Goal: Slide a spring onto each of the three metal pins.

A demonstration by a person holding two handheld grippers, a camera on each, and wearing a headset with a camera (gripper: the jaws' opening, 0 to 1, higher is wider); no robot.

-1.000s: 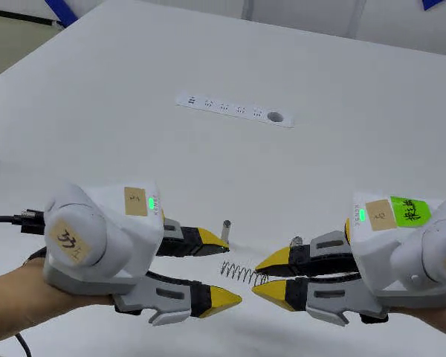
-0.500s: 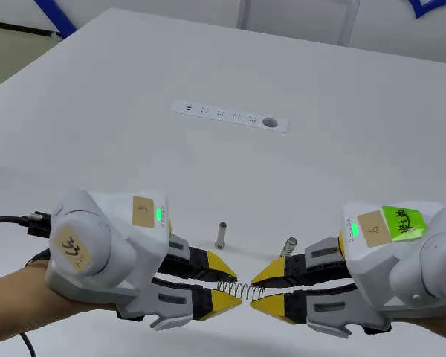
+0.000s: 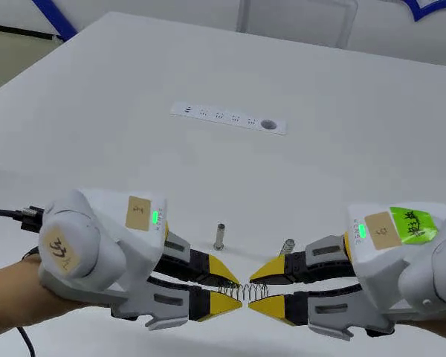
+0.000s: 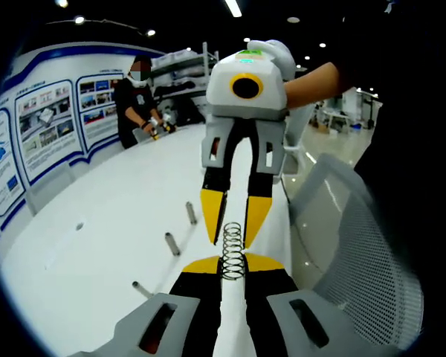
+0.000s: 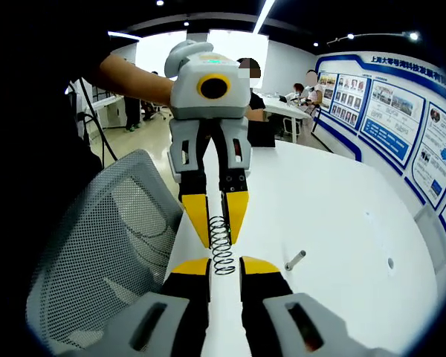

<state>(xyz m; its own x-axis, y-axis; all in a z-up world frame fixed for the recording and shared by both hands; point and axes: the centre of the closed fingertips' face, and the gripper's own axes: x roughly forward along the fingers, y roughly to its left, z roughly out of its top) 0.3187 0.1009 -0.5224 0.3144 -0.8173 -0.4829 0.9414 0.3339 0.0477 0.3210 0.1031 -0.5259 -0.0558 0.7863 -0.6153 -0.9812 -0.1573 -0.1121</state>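
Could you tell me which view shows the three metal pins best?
The left gripper view: all three short grey metal pins stand unobstructed there. The head view shows two of them, the right gripper view one.

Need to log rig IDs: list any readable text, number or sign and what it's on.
Left gripper, two tan labels: handwritten, illegible.
Right gripper, tan label and green sticker: handwritten, illegible.
Wall posters: print too small to read.
Nothing can be quoted.
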